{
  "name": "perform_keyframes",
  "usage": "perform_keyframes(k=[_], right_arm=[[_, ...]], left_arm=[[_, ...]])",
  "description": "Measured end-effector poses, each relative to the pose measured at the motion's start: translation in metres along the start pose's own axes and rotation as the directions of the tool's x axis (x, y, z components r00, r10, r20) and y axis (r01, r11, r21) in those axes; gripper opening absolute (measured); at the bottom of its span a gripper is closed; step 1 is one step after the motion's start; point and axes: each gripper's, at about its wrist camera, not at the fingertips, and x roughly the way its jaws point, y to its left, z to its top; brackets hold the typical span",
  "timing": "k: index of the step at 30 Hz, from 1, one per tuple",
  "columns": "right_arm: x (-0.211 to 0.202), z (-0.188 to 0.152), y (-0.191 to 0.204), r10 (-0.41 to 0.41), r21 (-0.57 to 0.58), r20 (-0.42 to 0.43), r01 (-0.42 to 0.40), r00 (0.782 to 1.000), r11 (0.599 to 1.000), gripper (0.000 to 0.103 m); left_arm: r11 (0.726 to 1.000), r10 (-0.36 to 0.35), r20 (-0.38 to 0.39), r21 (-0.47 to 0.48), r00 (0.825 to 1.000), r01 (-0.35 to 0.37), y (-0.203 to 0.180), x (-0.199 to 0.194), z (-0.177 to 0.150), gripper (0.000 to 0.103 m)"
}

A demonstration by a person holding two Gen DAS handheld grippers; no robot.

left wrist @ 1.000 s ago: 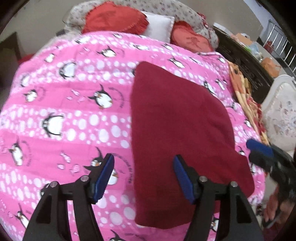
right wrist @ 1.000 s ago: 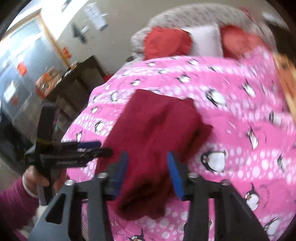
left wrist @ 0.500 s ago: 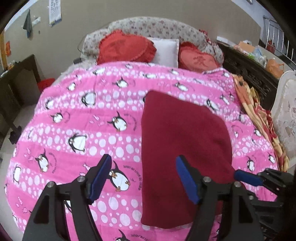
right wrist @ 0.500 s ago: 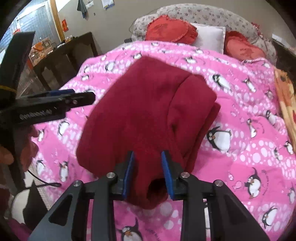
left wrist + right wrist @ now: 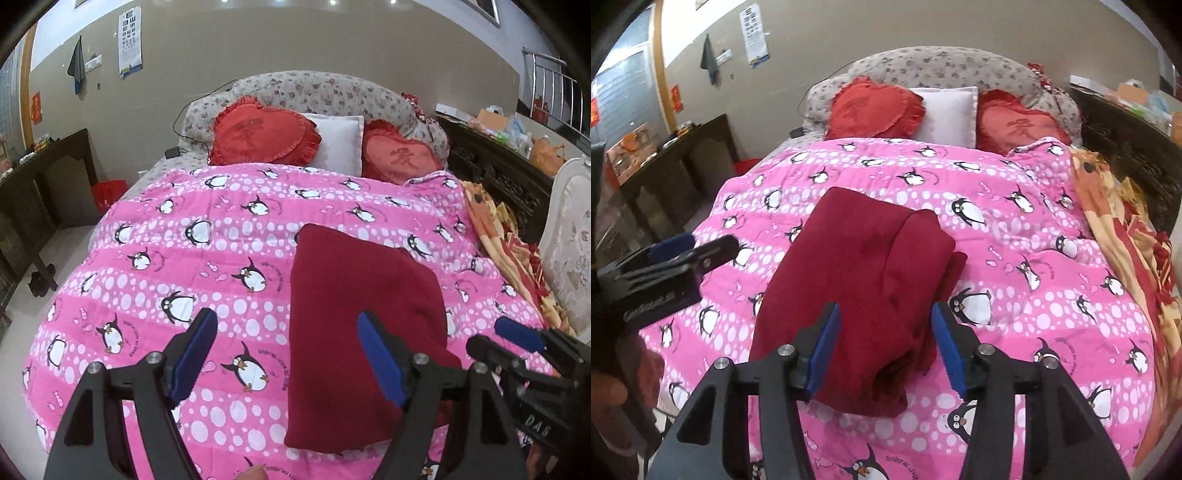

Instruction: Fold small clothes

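The dark red fleece garment (image 5: 354, 332) (image 5: 864, 291) lies folded into a long rectangle on the pink quilt with white dots and penguins (image 5: 221, 266) (image 5: 1052, 295), in the half of the quilt far from the pillows. In the right wrist view one folded layer lies on top along the garment's right side, and a narrow strip of the same cloth sticks out from under it.

The left gripper (image 5: 286, 354) (image 5: 692, 247) is held above the near left edge of the garment, with its two blue pads wide apart and nothing between them. One pad is over the quilt and the other is over the red cloth. The right gripper (image 5: 884, 341) (image 5: 517, 336) is at the near end of the garment, also with its pads apart and holding nothing; I cannot tell if the pads touch the cloth.

Beyond the garment, at the far end of the quilt, two red heart-shaped cushions with frills (image 5: 264, 134) (image 5: 875, 109) lean on each side of a white square pillow (image 5: 338, 144) (image 5: 947, 114). To the right of the garment, past the quilt's edge, an orange and red patterned blanket (image 5: 495, 236) (image 5: 1126, 221) lies along the bed.
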Motion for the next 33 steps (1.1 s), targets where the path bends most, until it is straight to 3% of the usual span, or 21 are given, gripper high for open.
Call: perform_keyframes(k=[10, 33], right_arm=[[0.004, -0.001, -0.001, -0.030, 0.040, 0.001, 0.030, 1.000, 0.999, 0.034], [0.021, -0.006, -0.005, 0.003, 0.061, -0.039, -0.001, 0.999, 0.998, 0.034]], left_arm=[[1.000, 0.003, -0.013, -0.011, 1.000, -0.004, 0.004, 0.002, -0.006, 0.082], [1.000, 0.011, -0.029, 0.009, 1.000, -0.011, 0.000, 0.013, -0.009, 0.082]])
